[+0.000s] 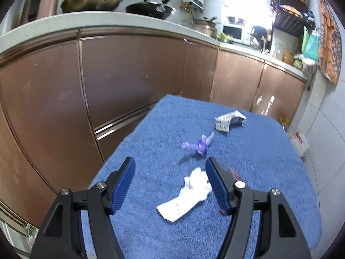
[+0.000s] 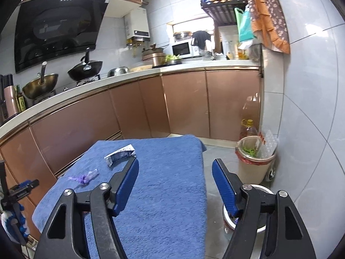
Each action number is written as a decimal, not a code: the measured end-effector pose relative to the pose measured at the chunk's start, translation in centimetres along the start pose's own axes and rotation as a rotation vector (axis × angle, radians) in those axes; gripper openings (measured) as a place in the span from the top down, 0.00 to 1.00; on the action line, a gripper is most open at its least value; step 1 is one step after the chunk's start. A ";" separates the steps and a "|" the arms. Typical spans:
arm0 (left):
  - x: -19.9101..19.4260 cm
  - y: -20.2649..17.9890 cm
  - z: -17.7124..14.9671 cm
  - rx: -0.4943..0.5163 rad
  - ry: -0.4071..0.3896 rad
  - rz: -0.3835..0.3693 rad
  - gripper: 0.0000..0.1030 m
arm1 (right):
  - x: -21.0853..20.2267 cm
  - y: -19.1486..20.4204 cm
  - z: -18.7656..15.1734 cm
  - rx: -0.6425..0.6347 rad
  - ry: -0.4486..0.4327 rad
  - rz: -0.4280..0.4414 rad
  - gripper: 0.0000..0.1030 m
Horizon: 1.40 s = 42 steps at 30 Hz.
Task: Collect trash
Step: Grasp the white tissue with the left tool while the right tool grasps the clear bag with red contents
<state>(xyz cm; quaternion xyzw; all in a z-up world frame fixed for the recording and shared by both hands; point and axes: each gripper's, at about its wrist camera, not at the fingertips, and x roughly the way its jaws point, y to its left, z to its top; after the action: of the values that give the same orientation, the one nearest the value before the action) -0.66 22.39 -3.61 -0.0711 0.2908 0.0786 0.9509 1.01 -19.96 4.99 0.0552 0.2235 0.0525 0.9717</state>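
A blue towel (image 1: 248, 172) covers a small table. On it lie a crumpled white tissue (image 1: 187, 196), a purple wrapper (image 1: 197, 145) and a folded printed packet (image 1: 228, 120). My left gripper (image 1: 170, 161) is open above the towel, with the tissue between its fingers and close to the right one. My right gripper (image 2: 175, 162) is open and empty over the towel's (image 2: 168, 194) right edge. The packet (image 2: 120, 154) and purple wrapper (image 2: 86, 177) lie to its left. A beige trash bin (image 2: 256, 161) with a red liner stands on the floor at the right.
Copper kitchen cabinets (image 1: 129, 75) run close behind the table, with pans on the counter above. An oil bottle (image 2: 249, 128) stands behind the bin by the tiled wall (image 2: 312, 108). A white round container (image 2: 261, 196) sits on the floor under my right gripper.
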 end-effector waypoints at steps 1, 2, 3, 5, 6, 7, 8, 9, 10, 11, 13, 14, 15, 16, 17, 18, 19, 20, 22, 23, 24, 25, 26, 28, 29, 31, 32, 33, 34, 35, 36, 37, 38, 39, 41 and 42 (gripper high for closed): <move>0.3 -0.1 -0.2 0.006 0.009 -0.005 0.36 | 0.1 0.1 -0.1 0.000 0.004 0.005 0.33; 0.5 -0.2 -0.4 0.012 0.013 -0.012 0.36 | 0.2 0.2 -0.2 0.001 0.006 0.008 0.34; 0.6 -0.3 -0.5 0.018 0.017 -0.020 0.36 | 0.3 0.3 -0.2 0.003 0.010 0.015 0.34; 1.3 -0.7 -1.0 0.039 0.035 -0.040 0.36 | 0.4 0.4 -0.4 0.007 0.017 0.032 0.36; 1.6 -0.9 -1.3 0.049 0.043 -0.045 0.36 | 0.6 0.6 -0.5 0.006 0.022 0.038 0.36; 2.1 -1.0 -1.7 0.064 0.055 -0.054 0.36 | 0.8 0.8 -0.6 0.003 0.029 0.042 0.37; 2.4 -1.2 -1.9 0.072 0.064 -0.061 0.36 | 1.1 1.0 -0.7 -0.001 0.036 0.046 0.38; 2.7 -1.4 -2.3 0.080 0.073 -0.072 0.36 | 1.4 1.2 -0.8 -0.004 0.042 0.051 0.38; 3.1 -1.4 -2.6 0.088 0.082 -0.084 0.36 | 1.8 1.5 -1.0 -0.007 0.051 0.058 0.40; 3.3 -1.5 -2.8 0.097 0.089 -0.091 0.36 | 2.1 1.8 -1.1 -0.009 0.058 0.064 0.42; 3.9 -1.6 -3.1 0.116 0.101 -0.105 0.37 | 2.7 2.2 -1.4 -0.012 0.069 0.073 0.42; 4.3 -1.7 -3.2 0.124 0.109 -0.117 0.37 | 2.9 2.5 -1.5 -0.014 0.076 0.079 0.42; 4.6 -1.7 -3.3 0.130 0.116 -0.130 0.37 | 3.2 2.7 -1.6 -0.016 0.080 0.082 0.42; 4.9 -1.7 -3.3 0.135 0.124 -0.142 0.37 | 3.5 3.0 -1.7 -0.018 0.086 0.088 0.43; 5.1 -1.6 -3.3 0.140 0.131 -0.150 0.37 | 3.8 3.4 -1.9 -0.018 0.094 0.098 0.43; 5.6 -1.6 -3.4 0.146 0.141 -0.158 0.37 | 4.0 3.7 -2.0 -0.020 0.101 0.106 0.44; 6.1 -1.7 -3.5 0.154 0.152 -0.164 0.36 | 4.3 4.1 -2.1 -0.024 0.107 0.110 0.44; 6.6 -1.7 -3.6 0.162 0.164 -0.170 0.37 | 4.7 4.7 -2.3 -0.033 0.118 0.117 0.45; 7.6 -1.7 -3.9 0.170 0.187 -0.187 0.37 | 5.5 5.7 -2.8 -0.044 0.143 0.137 0.48; 8.1 -1.7 -4.0 0.173 0.203 -0.194 0.37 | 5.9 6.3 -3.1 -0.050 0.156 0.149 0.49; 8.4 -1.6 -4.2 0.174 0.213 -0.196 0.37 | 6.5 6.9 -3.4 -0.058 0.176 0.164 0.50; 9.0 -1.6 -4.3 0.179 0.225 -0.201 0.37 | 7.2 7.8 -3.9 -0.066 0.199 0.184 0.50; 9.3 -1.6 -4.4 0.182 0.231 -0.205 0.38 | 7.8 8.6 -4.3 -0.072 0.219 0.203 0.51; 9.9 -1.6 -4.6 0.181 0.247 -0.225 0.45 | 9.1 10.4 -5.2 -0.096 0.261 0.240 0.53; 10.2 -1.4 -4.7 0.175 0.258 -0.237 0.49 | 9.6 11.0 -5.5 -0.106 0.276 0.253 0.54; 10.7 -1.1 -4.7 0.159 0.275 -0.263 0.55 | 11.0 12.9 -6.4 -0.121 0.320 0.304 0.56; 10.9 -0.9 -4.7 0.147 0.281 -0.281 0.58 | 11.7 13.7 -6.8 -0.126 0.341 0.325 0.56; 11.0 -0.7 -4.7 0.136 0.284 -0.296 0.60 | 12.4 14.7 -7.3 -0.138 0.360 0.341 0.56; 11.1 -0.5 -4.8 0.129 0.288 -0.304 0.61 | 13.0 15.6 -7.7 -0.151 0.379 0.358 0.56; 11.2 -0.3 -4.8 0.125 0.293 -0.308 0.63 | 13.5 16.4 -7.9 -0.160 0.389 0.367 0.56; 11.3 -0.2 -4.9 0.120 0.300 -0.313 0.65 | 14.1 17.3 -8.3 -0.176 0.405 0.381 0.56; 11.3 -0.1 -5.0 0.115 0.304 -0.319 0.66 | 14.7 18.2 -8.7 -0.193 0.422 0.395 0.56; 11.4 0.0 -5.0 0.110 0.305 -0.329 0.68 | 15.2 19.0 -9.1 -0.204 0.436 0.408 0.56; 11.4 0.1 -5.0 0.106 0.307 -0.335 0.70 | 15.7 19.6 -9.4 -0.210 0.450 0.420 0.57; 11.5 0.2 -5.0 0.099 0.307 -0.338 0.72 | 16.7 20.6 -10.1 -0.219 0.480 0.441 0.57; 11.5 0.3 -5.0 0.096 0.307 -0.338 0.74 | 17.3 21.3 -10.6 -0.227 0.498 0.450 0.57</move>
<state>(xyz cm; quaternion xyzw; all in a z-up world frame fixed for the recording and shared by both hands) 5.97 23.00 -14.26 -0.0846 0.4194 -0.1073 0.8975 10.19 4.14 -9.16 -0.0195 0.4284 0.3018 0.8515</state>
